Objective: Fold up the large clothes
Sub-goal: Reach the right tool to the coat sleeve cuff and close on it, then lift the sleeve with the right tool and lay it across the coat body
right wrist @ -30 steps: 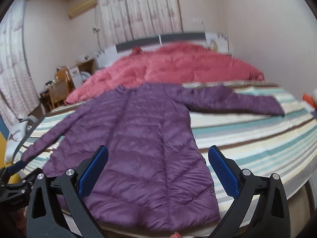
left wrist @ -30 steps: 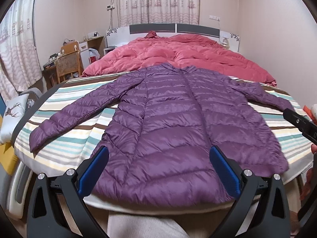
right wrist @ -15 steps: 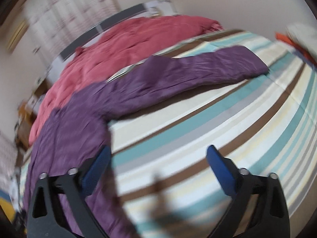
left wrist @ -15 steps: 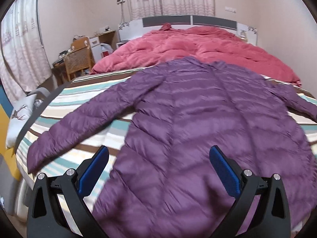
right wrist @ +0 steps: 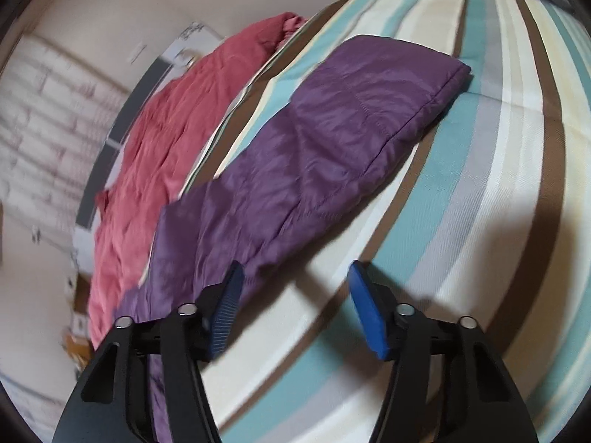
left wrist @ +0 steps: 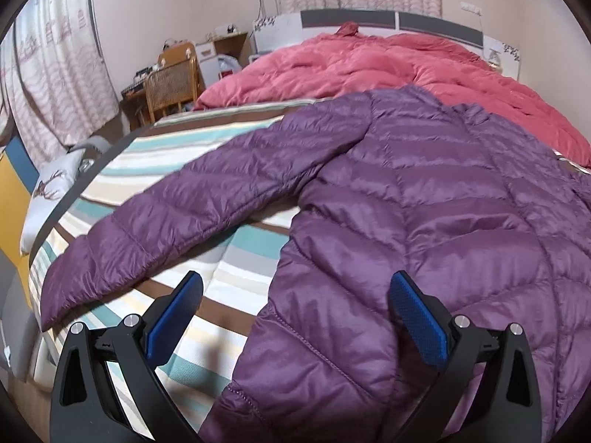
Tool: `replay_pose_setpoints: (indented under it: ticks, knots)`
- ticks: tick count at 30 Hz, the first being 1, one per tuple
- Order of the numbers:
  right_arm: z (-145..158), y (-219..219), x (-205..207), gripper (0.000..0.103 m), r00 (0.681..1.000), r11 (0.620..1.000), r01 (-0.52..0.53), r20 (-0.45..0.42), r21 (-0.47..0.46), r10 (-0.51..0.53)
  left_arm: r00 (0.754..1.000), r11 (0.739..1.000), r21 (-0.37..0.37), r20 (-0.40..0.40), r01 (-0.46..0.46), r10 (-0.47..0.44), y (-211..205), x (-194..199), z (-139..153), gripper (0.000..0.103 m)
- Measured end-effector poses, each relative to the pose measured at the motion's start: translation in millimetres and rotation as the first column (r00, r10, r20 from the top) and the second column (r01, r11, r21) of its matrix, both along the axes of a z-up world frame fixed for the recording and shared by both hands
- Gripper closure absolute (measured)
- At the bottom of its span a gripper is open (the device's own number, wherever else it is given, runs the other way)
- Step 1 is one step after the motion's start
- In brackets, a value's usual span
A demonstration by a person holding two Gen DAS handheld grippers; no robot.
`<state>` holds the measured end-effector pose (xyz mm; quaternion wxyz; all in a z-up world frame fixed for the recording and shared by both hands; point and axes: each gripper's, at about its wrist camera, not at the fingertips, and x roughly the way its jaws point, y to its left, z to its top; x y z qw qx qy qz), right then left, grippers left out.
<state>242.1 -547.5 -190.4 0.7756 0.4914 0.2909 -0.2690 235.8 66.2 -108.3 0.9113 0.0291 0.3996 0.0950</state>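
A purple quilted down coat (left wrist: pixel 424 221) lies flat on the striped bed sheet (left wrist: pixel 236 258). In the left wrist view its left sleeve (left wrist: pixel 184 206) stretches out to the left. My left gripper (left wrist: pixel 295 302) is open and empty, low over the coat's left side edge. In the right wrist view the coat's right sleeve (right wrist: pixel 325 140) lies across the striped bed sheet (right wrist: pixel 498 221), its cuff at the upper right. My right gripper (right wrist: pixel 295 291) is open and empty, just above the sheet beside the sleeve's lower edge.
A pink duvet (left wrist: pixel 388 66) covers the head of the bed behind the coat; it also shows in the right wrist view (right wrist: pixel 177 110). A wicker chair (left wrist: pixel 170 85) and desk stand left of the bed. A pillow (left wrist: pixel 48 192) lies by the bed's left edge.
Both grippers moved forward and down toward the coat. The left went left toward the left sleeve and side. The right swung right and tilted, closing in on the right sleeve.
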Motion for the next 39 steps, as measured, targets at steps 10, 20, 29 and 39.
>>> replay_pose_setpoints:
  ticks: [10,20,29,39]
  knots:
    - [-8.1,-33.6,5.4,0.051,0.987,0.990,0.132,0.082,0.056,-0.137,0.999,1.000,-0.019,-0.037,0.006,-0.007,4.6,5.2,-17.4,0.002]
    - [-0.8,-36.7,8.4,0.092,0.993,0.991,0.117,0.037,-0.067,-0.114,0.998,1.000,-0.012,-0.062,-0.006,0.005,2.9,5.6,-23.5,0.002]
    - [27.3,-14.1,12.6,0.092,0.991,0.949,0.054,-0.101,-0.309,-0.089,0.994,0.997,-0.058,-0.093,-0.058,0.052,20.2,15.1,-25.0,0.002]
    - [82.3,76.9,81.8,0.092,0.959,0.685,-0.274,-0.248,-0.675,0.139,0.994,0.997,-0.062,-0.094,-0.054,0.048,17.7,13.3,-31.9,0.002]
